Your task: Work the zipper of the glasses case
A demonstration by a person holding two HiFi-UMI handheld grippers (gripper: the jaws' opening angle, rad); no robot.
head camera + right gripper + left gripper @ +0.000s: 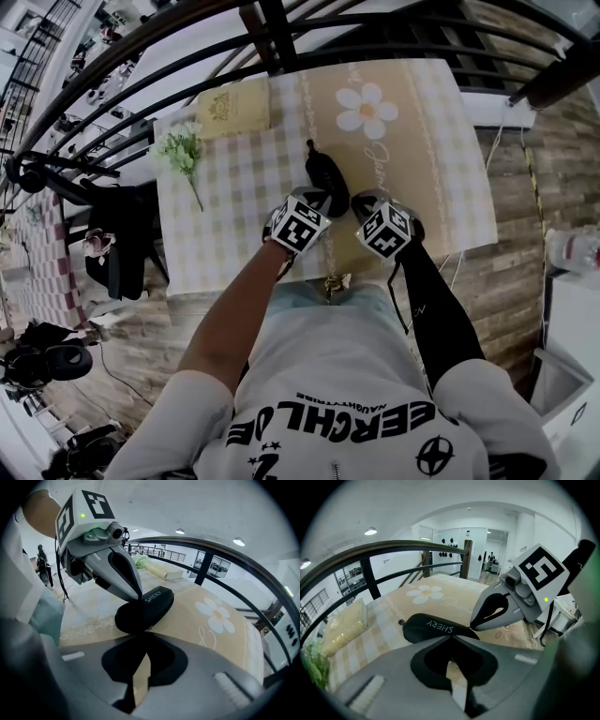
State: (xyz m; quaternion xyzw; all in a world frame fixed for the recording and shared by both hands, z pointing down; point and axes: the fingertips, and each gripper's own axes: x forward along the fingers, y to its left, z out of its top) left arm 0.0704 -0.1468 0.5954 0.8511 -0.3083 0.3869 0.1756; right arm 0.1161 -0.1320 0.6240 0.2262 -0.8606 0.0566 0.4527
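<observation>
left gripper view showed my left claw point(451, 638) closed, its tips met and resting on the near upper edge of the glasses case point(426, 627). it seemed to pin the case down rather than pinch it. my right claw point(146, 633) was closed as well, tips together against the case's rounded end, where a small metal bit point(150, 627), likely the zipper pull, sat right at the tips. i could not tell whether the pull was truly caught between them. the case lay flat on the desk point(234, 216), lettered side up, on the beige part of the cloth, with both claws touching it. farther off lay a sprig of flowers point(183, 150) and a pale yellow box point(232, 108), well apart from the case, with the dark railing point(281, 37) beyond.

as i judged it, the main risk was the tiny pull slipping from the right tips once i tugged. also, with the left claw only pressing, the case could skid or twist on the cloth, and the zipper might snag at the curved end.
</observation>
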